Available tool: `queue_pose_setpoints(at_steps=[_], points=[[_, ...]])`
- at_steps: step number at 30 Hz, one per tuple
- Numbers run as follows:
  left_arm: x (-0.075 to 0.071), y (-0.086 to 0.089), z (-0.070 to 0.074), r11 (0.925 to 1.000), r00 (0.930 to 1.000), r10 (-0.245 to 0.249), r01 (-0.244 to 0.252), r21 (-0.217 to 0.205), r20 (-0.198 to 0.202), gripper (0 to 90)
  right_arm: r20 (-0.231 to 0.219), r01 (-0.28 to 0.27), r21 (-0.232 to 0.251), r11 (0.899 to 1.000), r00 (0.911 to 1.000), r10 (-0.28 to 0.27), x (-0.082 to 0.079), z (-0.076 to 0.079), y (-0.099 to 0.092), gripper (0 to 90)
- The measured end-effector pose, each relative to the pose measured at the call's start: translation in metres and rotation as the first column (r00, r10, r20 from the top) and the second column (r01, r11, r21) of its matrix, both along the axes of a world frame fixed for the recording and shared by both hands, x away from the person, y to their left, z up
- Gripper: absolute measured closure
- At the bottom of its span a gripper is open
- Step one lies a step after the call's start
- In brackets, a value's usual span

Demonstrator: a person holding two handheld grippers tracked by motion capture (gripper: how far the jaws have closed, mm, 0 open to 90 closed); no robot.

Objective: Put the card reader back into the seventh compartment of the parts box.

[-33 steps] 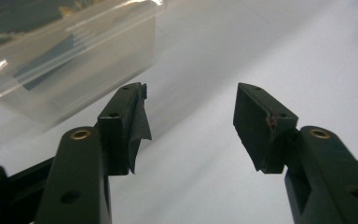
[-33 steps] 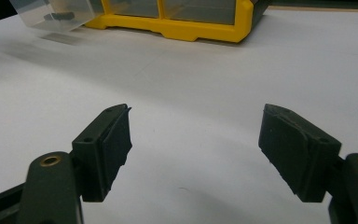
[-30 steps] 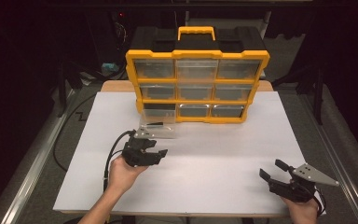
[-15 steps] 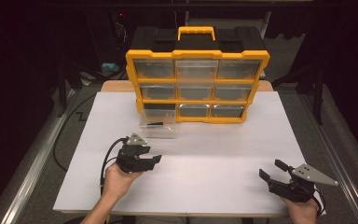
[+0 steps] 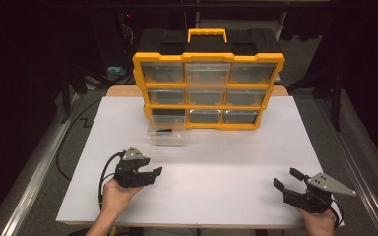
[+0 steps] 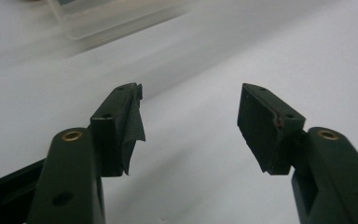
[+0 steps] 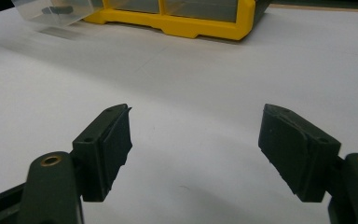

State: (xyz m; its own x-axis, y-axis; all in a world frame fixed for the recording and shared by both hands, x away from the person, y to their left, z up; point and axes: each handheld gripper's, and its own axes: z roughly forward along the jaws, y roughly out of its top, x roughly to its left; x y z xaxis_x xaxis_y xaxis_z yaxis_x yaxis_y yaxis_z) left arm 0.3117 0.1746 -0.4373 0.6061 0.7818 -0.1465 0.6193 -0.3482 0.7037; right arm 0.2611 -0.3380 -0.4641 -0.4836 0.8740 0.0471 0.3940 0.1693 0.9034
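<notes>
Left gripper [image 5: 153, 173] lower left, jaws wide, just been opening, nothing between. Right gripper [image 5: 286, 179] lower right, jaws wide, empty. White flat table [image 5: 226, 162]. Clear plastic drawer [image 5: 166, 133] at middle, small black thing [image 5: 165, 130] inside. Behind, yellow box [image 5: 208, 91] with see-through drawers, one slot empty.

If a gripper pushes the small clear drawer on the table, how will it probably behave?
The clear drawer looks like thin plastic holding one small dark item, so it is probably light. On the smooth white table it would likely slide rather than tip, as it sits low. The item may shift inside.
</notes>
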Motion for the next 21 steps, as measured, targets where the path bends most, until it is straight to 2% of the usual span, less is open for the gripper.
queue_pose_setpoints(at_steps=[10, 15, 21], points=[[-0.007, 0.02, -0.009, 0.9989, 0.9986, 0.045, -0.045, -0.015, 0.028, 38.1, 0.002, -0.002, -0.008, 1.0, 1.0, 0.002, 0.0, 0.0, 0.001, 25.8], [-0.013, 0.035, -0.012, 0.9952, 0.9945, 0.092, -0.09, -0.038, 0.051, 37.3, 0.007, -0.01, -0.026, 1.0, 0.9999, 0.011, 0.0, 0.0, 0.002, 25.9], [-0.02, 0.051, -0.016, 0.9894, 0.9873, 0.141, -0.138, -0.046, 0.073, 36.0, 0.005, -0.006, -0.021, 1.0, 1.0, 0.006, 0.0, 0.0, 0.002, 25.9]])
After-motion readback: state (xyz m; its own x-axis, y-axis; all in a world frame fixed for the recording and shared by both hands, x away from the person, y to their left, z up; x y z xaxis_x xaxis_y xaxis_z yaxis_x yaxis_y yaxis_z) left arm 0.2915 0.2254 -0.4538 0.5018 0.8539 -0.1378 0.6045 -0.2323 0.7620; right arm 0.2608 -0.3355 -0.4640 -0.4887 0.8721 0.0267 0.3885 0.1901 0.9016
